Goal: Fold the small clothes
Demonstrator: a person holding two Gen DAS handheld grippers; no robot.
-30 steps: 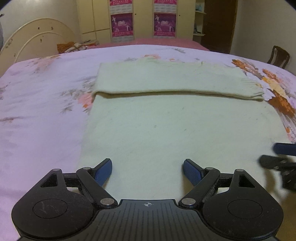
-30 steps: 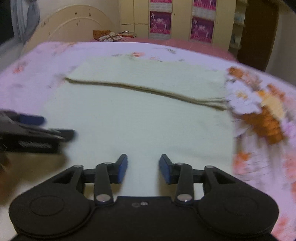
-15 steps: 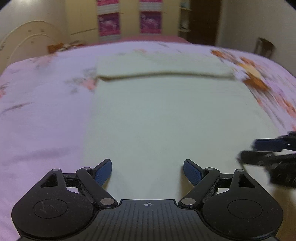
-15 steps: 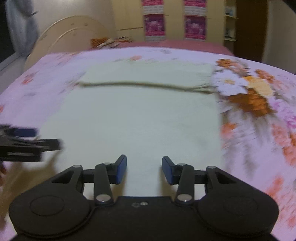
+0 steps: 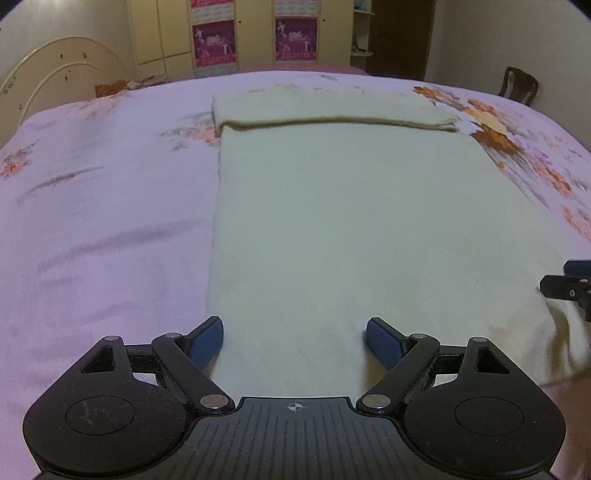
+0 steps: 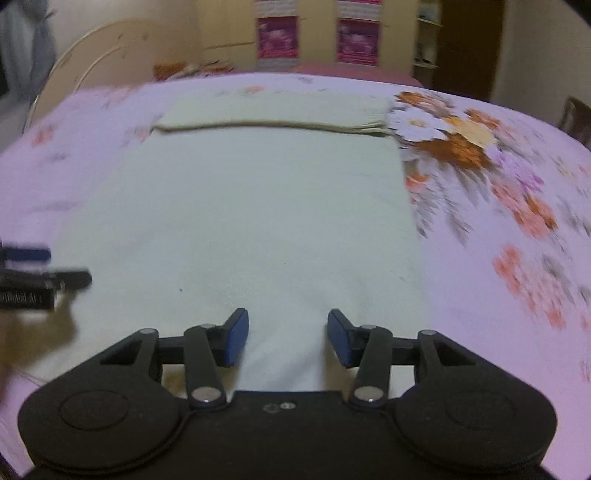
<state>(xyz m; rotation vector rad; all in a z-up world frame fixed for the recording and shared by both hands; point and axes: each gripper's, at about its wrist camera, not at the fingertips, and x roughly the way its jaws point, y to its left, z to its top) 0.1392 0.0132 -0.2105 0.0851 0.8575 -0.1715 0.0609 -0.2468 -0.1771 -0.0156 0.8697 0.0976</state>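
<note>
A cream knitted garment (image 5: 351, 206) lies flat on the bed, its far end folded back into a thick band (image 5: 332, 107). It also shows in the right wrist view (image 6: 251, 206). My left gripper (image 5: 294, 341) is open and empty over the garment's near left part. My right gripper (image 6: 287, 338) is open and empty over the near right part. The right gripper's tips show at the right edge of the left wrist view (image 5: 569, 284); the left gripper's tips show at the left edge of the right wrist view (image 6: 40, 273).
The bed has a pink floral sheet (image 5: 103, 206) with orange flowers on the right (image 6: 517, 206). A cream headboard (image 5: 55, 85) stands at far left, wardrobes (image 5: 258, 33) behind, a wooden chair (image 5: 521, 85) at far right.
Both grippers have pulled back toward the garment's near edge and apart from each other. The right jaws have opened wider. The garment has not moved.
</note>
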